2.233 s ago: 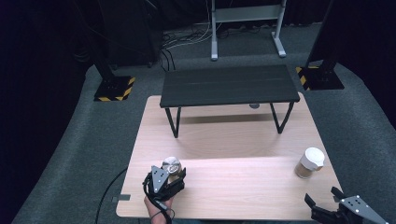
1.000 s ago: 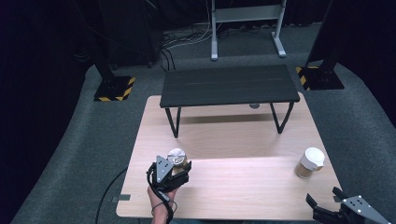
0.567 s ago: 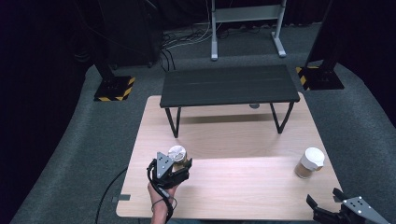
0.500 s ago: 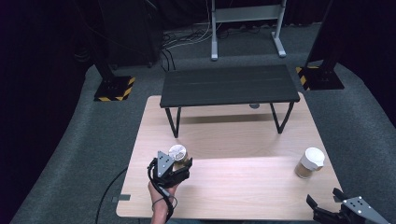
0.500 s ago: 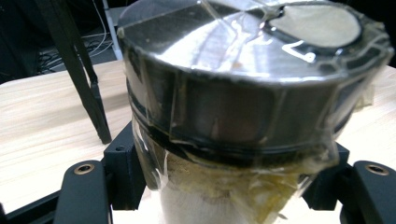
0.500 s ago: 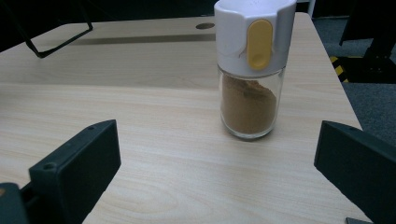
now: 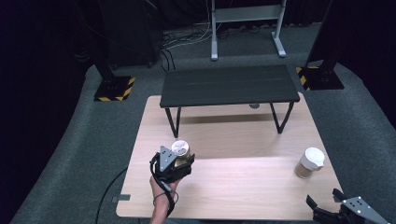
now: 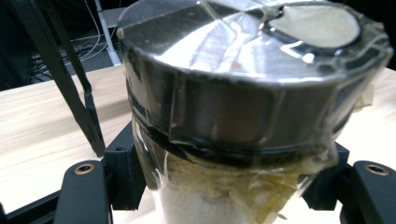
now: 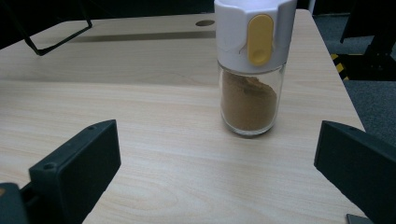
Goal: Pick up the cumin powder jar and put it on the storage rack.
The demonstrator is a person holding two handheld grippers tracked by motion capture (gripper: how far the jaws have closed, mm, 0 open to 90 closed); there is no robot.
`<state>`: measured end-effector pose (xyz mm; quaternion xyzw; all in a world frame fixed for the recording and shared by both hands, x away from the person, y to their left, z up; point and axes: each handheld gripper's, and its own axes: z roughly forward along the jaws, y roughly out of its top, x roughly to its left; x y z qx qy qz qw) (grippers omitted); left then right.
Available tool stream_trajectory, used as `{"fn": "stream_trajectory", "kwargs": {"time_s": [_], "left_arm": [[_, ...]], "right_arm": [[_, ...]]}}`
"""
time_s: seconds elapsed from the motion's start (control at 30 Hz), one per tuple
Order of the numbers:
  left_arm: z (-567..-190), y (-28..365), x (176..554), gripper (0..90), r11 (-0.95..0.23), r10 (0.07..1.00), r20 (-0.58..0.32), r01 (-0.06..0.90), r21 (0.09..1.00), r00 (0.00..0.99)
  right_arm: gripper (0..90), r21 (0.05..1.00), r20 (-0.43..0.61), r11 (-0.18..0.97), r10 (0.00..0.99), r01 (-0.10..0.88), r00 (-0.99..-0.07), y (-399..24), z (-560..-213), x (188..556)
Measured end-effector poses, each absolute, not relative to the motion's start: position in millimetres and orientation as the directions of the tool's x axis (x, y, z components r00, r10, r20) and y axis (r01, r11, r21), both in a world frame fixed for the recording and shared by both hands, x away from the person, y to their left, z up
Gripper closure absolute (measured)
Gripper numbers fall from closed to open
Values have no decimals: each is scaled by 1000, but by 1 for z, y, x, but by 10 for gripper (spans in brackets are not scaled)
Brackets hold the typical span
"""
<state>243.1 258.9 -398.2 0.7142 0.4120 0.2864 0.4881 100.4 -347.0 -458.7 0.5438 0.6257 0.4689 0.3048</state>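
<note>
Near the desk's (image 7: 261, 196) left edge, the left gripper (image 7: 180, 164) is clamped on a tape-wrapped, metal-lidded jar (image 8: 243, 98) — slick film that could let it slip or tilt. At the front right corner the right gripper (image 7: 327, 215) stands wide open and empty, facing a spice shaker (image 9: 251, 65) it could topple.

Up close, the jar's (image 8: 243, 93) base drops below the frame edge, its label lost under crinkled wrap; from above, the right tongs (image 7: 343, 212) are clipped by the bottom edge.
</note>
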Motion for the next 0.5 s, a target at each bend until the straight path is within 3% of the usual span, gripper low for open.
{"fn": "stream_trajectory", "kwargs": {"time_s": [0.5], "left_arm": [[-392,252,254,307,-198,855,11,308,931,518]], "right_arm": [[0,915,129,-29,966,402,-224,-347,-459,100]]}}
